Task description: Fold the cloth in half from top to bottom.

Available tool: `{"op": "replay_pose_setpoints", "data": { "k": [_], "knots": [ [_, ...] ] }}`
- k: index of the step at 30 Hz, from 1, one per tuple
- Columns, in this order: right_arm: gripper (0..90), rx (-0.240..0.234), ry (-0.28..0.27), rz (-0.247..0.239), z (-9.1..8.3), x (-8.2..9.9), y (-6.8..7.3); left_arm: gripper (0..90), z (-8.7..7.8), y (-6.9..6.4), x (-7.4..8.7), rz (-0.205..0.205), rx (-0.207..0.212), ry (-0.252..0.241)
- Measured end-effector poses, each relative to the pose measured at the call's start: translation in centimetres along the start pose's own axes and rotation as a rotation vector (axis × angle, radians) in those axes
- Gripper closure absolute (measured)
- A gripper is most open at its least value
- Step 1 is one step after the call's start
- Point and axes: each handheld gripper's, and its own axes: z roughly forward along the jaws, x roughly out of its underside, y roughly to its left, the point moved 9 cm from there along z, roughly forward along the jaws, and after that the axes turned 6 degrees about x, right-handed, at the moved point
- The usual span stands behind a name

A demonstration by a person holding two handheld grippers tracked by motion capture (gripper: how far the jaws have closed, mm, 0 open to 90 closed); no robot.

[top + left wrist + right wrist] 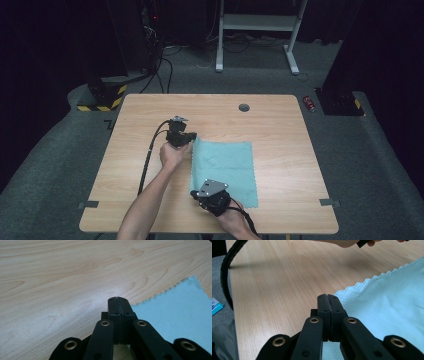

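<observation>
Nearest the camera, the right tool [199, 194] sits at the near left corner of the cloth [225, 170], held by a hand coming in from the tabletop's near edge. In the right gripper view its two jaws stand pressed together, and the cloth's zigzag edge runs in right beside them; whether a bit of fabric is pinched between them I cannot tell, since the corner passes under the jaws. The cloth, a pale blue-green rectangle, lies spread nearly flat on the tabletop [280, 125], slightly toward the near side of its middle.

At the cloth's far left corner is the left tool [189, 140], its cable trailing back toward the near edge on the left of the cloth. In the left gripper view its jaws are likewise fully closed, tips down at the wood with the cloth's scalloped edge [160, 296] just beside them; again a grip on the fabric cannot be confirmed.

Judging from this, both left corners look set for a lift or fold. The risk is that one tool has closed on nothing or only on a few threads: that corner would slip free on lifting, and the cloth would drag askew or bunch. Pulling the two tools apart unevenly could also stretch the edge and wrinkle the sheet.

Beyond the cloth, a small round grommet [244, 107] is set near the tabletop's far edge.
</observation>
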Motion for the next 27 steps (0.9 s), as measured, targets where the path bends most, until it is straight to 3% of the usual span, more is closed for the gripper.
{"op": "replay_pose_setpoints", "data": {
  "k": [6, 11, 19, 24, 27],
  "knots": [
    [89.8, 0.039, -0.002, 0.025, -1.4, 1.1, -0.9, 90.0, 0.8, -1.3, -0.6, 0.028, 0.016, 0.010],
    [89.8, 0.066, -0.015, 0.045, -2.6, 1.8, -1.7, 90.0, 1.5, -2.2, -0.9, 0.024, 0.032, 0.011],
    [89.9, 0.113, -0.003, 0.084, -4.0, 4.1, -2.9, 90.0, 3.1, -3.4, -0.6, 0.058, 0.046, 0.057],
    [89.9, 0.134, -0.003, 0.099, -4.7, 5.0, -3.6, 90.0, 4.0, -4.6, -1.2, 0.084, 0.061, 0.063],
    [89.9, 0.147, -0.003, 0.114, -5.2, 5.5, -4.0, 90.0, 4.6, -5.5, -1.4, 0.078, 0.080, 0.048]
  ]
}}
